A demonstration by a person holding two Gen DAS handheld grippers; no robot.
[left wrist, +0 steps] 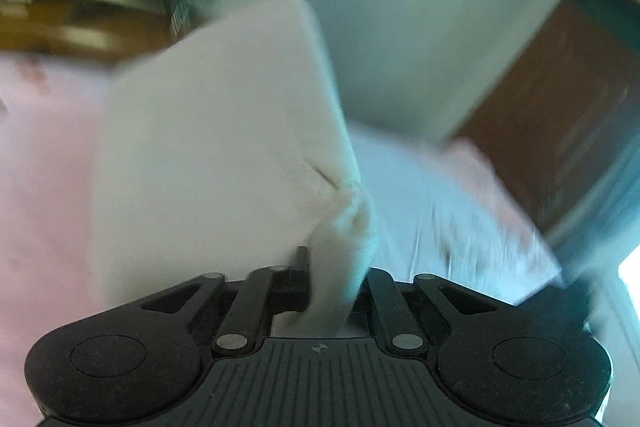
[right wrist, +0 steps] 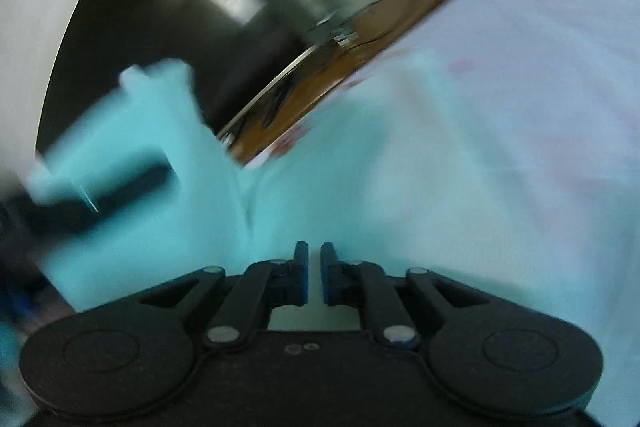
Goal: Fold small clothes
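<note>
Both views are blurred by motion. In the left wrist view my left gripper (left wrist: 332, 267) is shut on a corner of a small white cloth (left wrist: 224, 147), which is lifted and hangs in front of the camera. The cloth hides the right finger. In the right wrist view my right gripper (right wrist: 315, 267) is nearly shut, with a narrow gap between the blue pads and nothing in it. It sits just above a pale turquoise garment (right wrist: 280, 211) spread below. A fold of that garment (right wrist: 132, 131) is lifted at the left.
A pink-white sheet (left wrist: 44, 163) covers the surface in both views; it also shows at the right of the right wrist view (right wrist: 520, 107). A brown wooden edge with a metal rim (right wrist: 296, 95) lies beyond it. A brown panel (left wrist: 560, 107) stands at right.
</note>
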